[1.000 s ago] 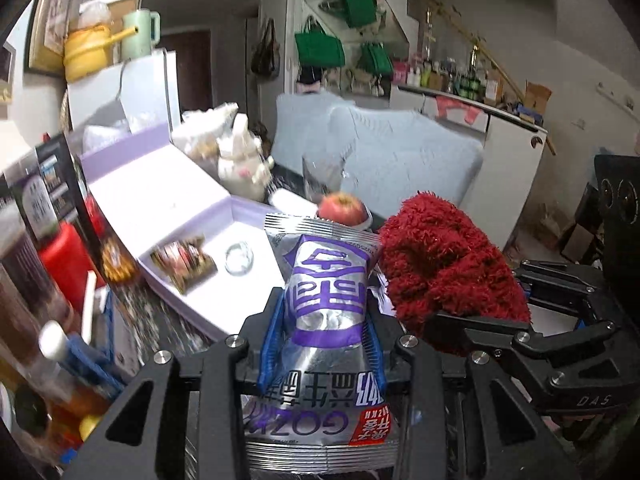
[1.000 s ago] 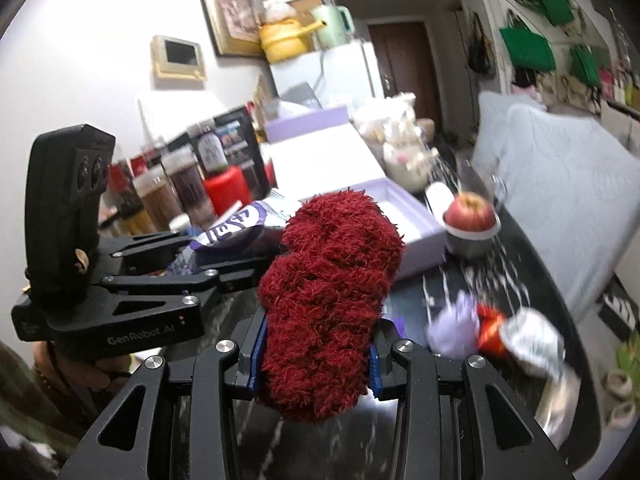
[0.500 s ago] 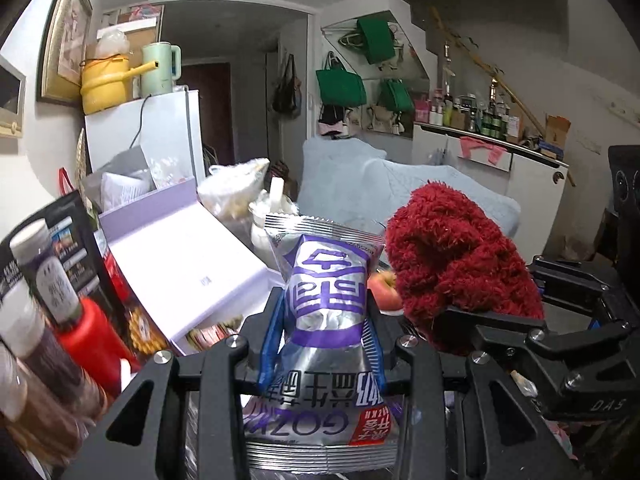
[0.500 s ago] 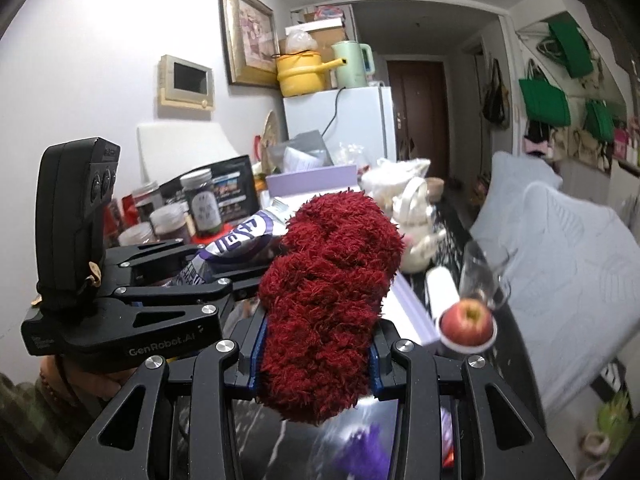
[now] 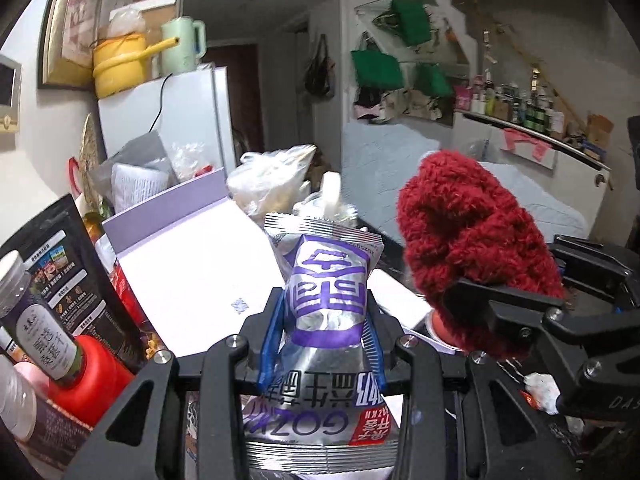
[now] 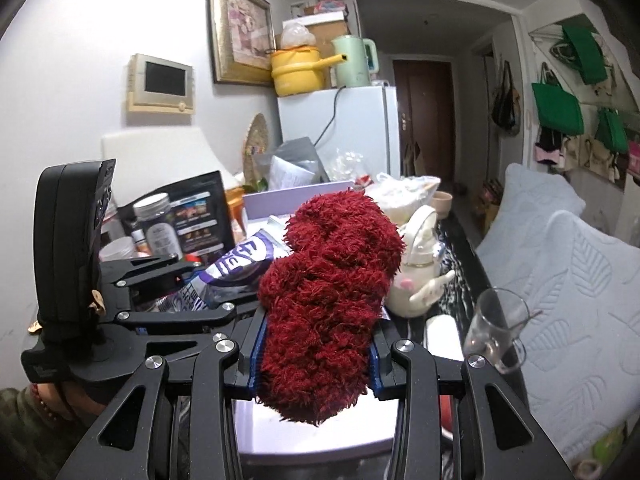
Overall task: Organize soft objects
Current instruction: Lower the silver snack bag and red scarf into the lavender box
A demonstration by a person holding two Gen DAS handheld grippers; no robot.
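- Box (image 5: pixel 188 264) interior, seen a second ago past my left gripper (image 5: pixel 322 336), has dropped from view; its raised lid fills that spot, and the apple is gone from both views.
- I see my left gripper clamped tight on the snack bag (image 5: pixel 324 320), its long axis running along the fingers, purple end forward.
- I see my right gripper (image 6: pixel 316 354) squeezed on the red fluff (image 6: pixel 332 292), lengthwise and forward, held above the box beside the bag.
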